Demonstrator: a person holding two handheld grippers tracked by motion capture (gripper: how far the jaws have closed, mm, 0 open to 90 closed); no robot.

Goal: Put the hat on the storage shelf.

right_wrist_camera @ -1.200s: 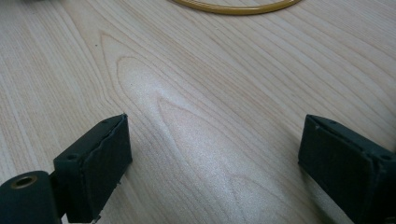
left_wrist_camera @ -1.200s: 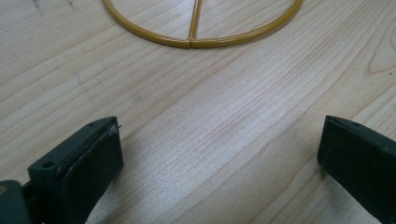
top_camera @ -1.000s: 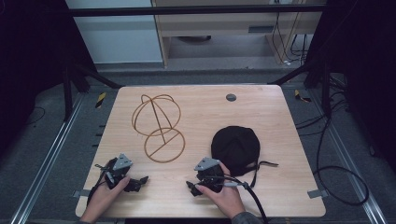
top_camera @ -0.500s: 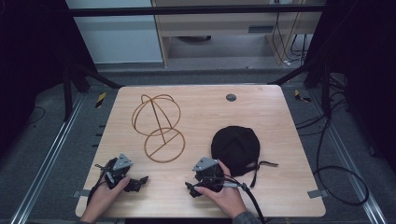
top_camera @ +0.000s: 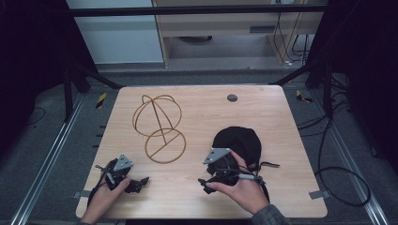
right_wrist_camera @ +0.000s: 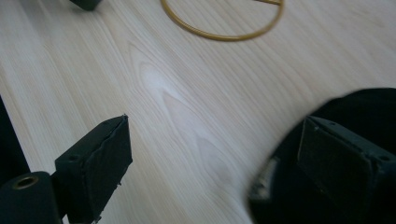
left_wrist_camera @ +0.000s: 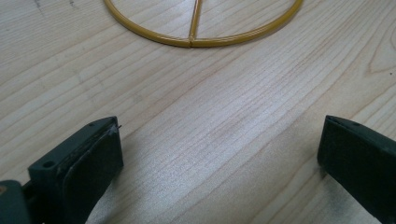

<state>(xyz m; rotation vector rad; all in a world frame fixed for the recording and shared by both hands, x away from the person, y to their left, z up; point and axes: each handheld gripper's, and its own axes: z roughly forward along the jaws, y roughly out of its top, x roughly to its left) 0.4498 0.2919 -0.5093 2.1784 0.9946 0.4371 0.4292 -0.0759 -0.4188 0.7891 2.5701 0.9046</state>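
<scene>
1. Right gripper (top_camera: 210,180) is sitting at the near centre of the counter (top_camera: 281,122), jaws spread wide, released, grasping nothing; the right gripper view is showing bare wood between the pads.
2. Black cap (top_camera: 237,143) is lying right of centre, just far-right of the right gripper; in the right gripper view the cap (right_wrist_camera: 355,107) is sitting behind the right-hand jaw, seemingly touching or just beside it, not between the jaws.
3. Compared with the frames a second and half a second ago, the right gripper is drifting only slightly; cap and stand are staying put. So little has changed: approach is barely starting.
4. Left gripper (top_camera: 136,182) is resting at the near left corner, jaws also released and wide apart, empty.
5. Wire hat stand (top_camera: 157,126) is standing left of centre, its ring base (left_wrist_camera: 201,28) lying flat just far of the left gripper.
6. Judgement: work likely means getting the cap onto the stand; the right gripper is needing to swing right toward the cap edge before clenching.
</scene>
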